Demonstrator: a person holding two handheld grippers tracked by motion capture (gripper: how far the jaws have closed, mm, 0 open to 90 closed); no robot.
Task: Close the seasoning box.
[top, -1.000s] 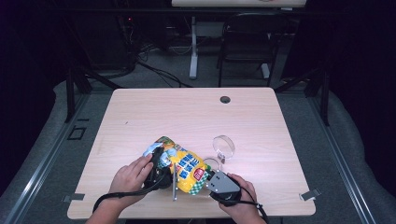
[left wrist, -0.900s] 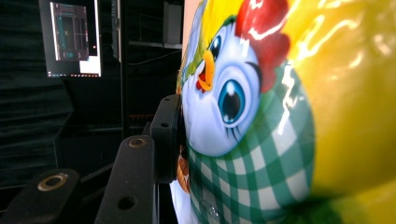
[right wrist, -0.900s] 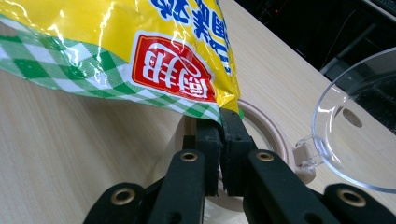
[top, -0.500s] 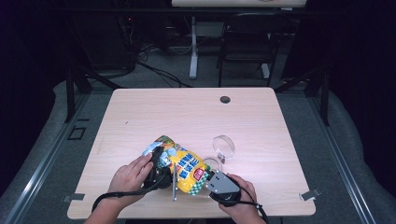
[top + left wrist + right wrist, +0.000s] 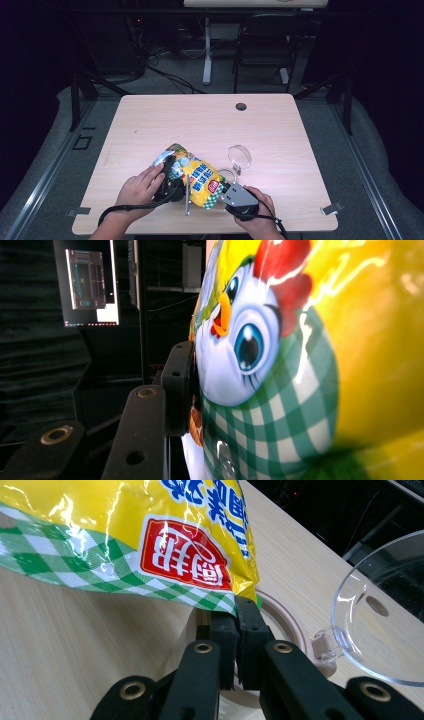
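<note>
A yellow snack bag (image 5: 200, 179) with a green check pattern and a cartoon chicken (image 5: 260, 365) lies tilted near the table's front edge. My left gripper (image 5: 173, 169) grips its far end. One finger pad (image 5: 179, 385) presses on the foil, and the bag hides the other jaw. My right gripper (image 5: 239, 616) is shut on the bag's lower corner (image 5: 235, 600), and in the high view the right gripper (image 5: 226, 187) sits at the bag's right end. Just beyond that corner stands a low beige round container (image 5: 294, 626) with a clear hinged lid (image 5: 385, 615) standing open.
The clear lid (image 5: 240, 154) stands right of the bag on the wooden table (image 5: 210, 125). A thin grey rod (image 5: 187, 202) lies by the front edge between my hands. A cable hole (image 5: 241, 106) sits at the far side. A lit monitor (image 5: 92, 285) glows in the dark room.
</note>
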